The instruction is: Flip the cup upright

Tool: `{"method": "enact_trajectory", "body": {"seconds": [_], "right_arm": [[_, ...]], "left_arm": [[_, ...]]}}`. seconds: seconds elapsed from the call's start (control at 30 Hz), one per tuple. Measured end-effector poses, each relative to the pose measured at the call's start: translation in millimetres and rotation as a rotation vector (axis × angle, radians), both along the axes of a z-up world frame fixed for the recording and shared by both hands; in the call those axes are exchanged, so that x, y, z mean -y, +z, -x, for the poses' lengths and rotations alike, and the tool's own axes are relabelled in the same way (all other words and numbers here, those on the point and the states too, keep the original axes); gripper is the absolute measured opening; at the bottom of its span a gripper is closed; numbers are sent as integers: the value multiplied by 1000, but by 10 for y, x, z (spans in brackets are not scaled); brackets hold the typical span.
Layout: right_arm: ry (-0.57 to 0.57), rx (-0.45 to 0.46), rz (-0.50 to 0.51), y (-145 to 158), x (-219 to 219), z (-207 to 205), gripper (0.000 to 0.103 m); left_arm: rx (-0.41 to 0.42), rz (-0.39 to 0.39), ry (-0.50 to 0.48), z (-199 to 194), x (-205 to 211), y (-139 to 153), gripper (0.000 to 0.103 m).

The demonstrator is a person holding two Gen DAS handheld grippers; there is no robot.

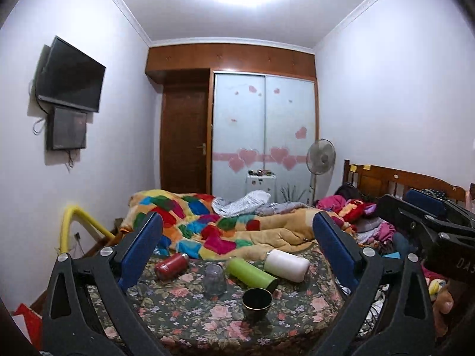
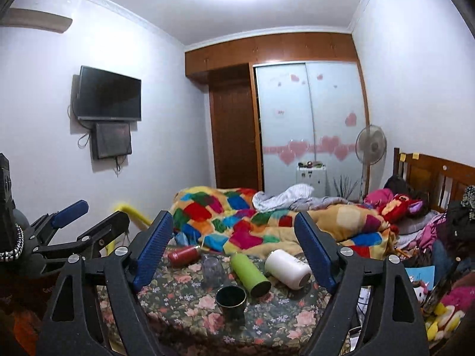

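Both claws, left [image 1: 237,237] and right [image 2: 234,237], gape wide above an apparently inverted glass cup [image 1: 214,279].

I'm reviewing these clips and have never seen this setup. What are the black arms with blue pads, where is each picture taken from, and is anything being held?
There is no robot here. A person holds one hand-held gripper in each hand, and each carries a wide-angle camera looking forward along its two blue-padded fingers. One picture is from the left hand-held gripper, the other from the right hand-held gripper. Both are open and hold nothing.

In front is a floral cloth. On it lie a red bottle, a green bottle and a white bottle, all on their sides. A clear glass cup stands mouth down, which fits the job of turning a cup upright. A dark cup already stands mouth up.
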State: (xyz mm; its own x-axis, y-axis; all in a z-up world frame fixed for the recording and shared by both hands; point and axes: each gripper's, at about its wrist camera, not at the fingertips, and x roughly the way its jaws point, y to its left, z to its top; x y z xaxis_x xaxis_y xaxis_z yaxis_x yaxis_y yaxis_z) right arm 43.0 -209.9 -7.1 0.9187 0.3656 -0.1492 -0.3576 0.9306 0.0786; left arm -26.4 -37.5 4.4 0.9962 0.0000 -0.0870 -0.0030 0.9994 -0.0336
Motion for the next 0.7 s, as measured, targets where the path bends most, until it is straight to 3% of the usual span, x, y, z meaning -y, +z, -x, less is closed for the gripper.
{"method": "enact_trajectory", "body": {"seconds": [0.1,0.23,0.7], "right_arm": [[-22,3,10,-70,-35,-2,96],[-55,-7,37,-135,-48,-34,103],[-46,-42,42,-192,58,16,103]], "left_arm": [[3,-6,22,62,9,-36,103],[-16,-3,34,48,4,-84,103],[-45,13,46,-8,-36,-135,103]]}}
